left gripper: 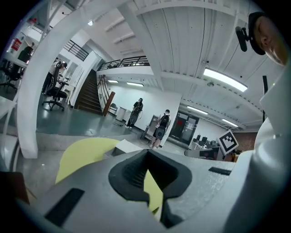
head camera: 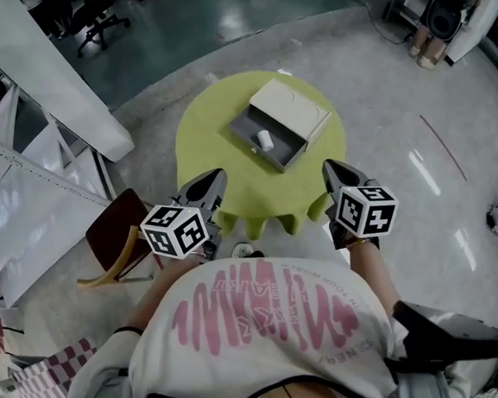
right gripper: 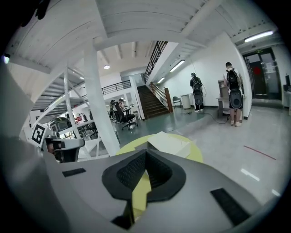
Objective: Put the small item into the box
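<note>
Round bench (head camera: 204, 138) with a yellow-green cover sits in front of us. The box (head camera: 290, 106) is near its middle, with its tray (head camera: 247, 143) slid out toward us, so the inside is reachable from above. Left gripper (head camera: 213, 180) and right gripper (head camera: 334, 170) hang over the bench's near edge, one on each side and apart from the box. Both have their jaws together with nothing between them. The small item (head camera: 265, 139) lies inside the open tray, and neither gripper is touching it. We judge the placement done. The grippers sit back near us, likely because there's nothing left to carry.
</note>
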Available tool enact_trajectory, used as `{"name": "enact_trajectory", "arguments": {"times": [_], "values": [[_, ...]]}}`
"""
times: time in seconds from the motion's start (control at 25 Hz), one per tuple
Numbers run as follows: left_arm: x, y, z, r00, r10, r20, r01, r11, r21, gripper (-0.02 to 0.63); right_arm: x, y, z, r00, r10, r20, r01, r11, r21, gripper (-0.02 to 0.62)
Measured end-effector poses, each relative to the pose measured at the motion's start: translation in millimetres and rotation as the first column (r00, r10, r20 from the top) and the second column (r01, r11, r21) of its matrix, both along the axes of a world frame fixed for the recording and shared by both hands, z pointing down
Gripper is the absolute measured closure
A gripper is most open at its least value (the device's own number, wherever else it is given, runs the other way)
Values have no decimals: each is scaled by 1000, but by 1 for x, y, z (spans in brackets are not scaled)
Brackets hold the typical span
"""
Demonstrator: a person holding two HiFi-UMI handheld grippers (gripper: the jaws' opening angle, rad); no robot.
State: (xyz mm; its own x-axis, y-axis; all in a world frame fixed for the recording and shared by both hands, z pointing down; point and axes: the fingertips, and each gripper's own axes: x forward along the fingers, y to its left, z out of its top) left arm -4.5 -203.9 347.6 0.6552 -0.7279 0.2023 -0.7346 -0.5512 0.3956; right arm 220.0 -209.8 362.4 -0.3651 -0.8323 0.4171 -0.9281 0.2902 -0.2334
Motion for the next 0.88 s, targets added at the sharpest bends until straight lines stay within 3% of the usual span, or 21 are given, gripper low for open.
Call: {"name": "enact_trajectory", "arguments": {"times": [0.28, 0.88], "values": [[-2, 37, -9, 999, -42, 9, 41, 998, 37, 600, 13, 30, -1, 1000, 1, -26, -1, 1000, 6, 591], [-8, 113, 0, 993, -117, 0, 117, 993, 25, 600, 32, 99, 11, 999, -17, -31, 17, 1000, -23, 591]]}}
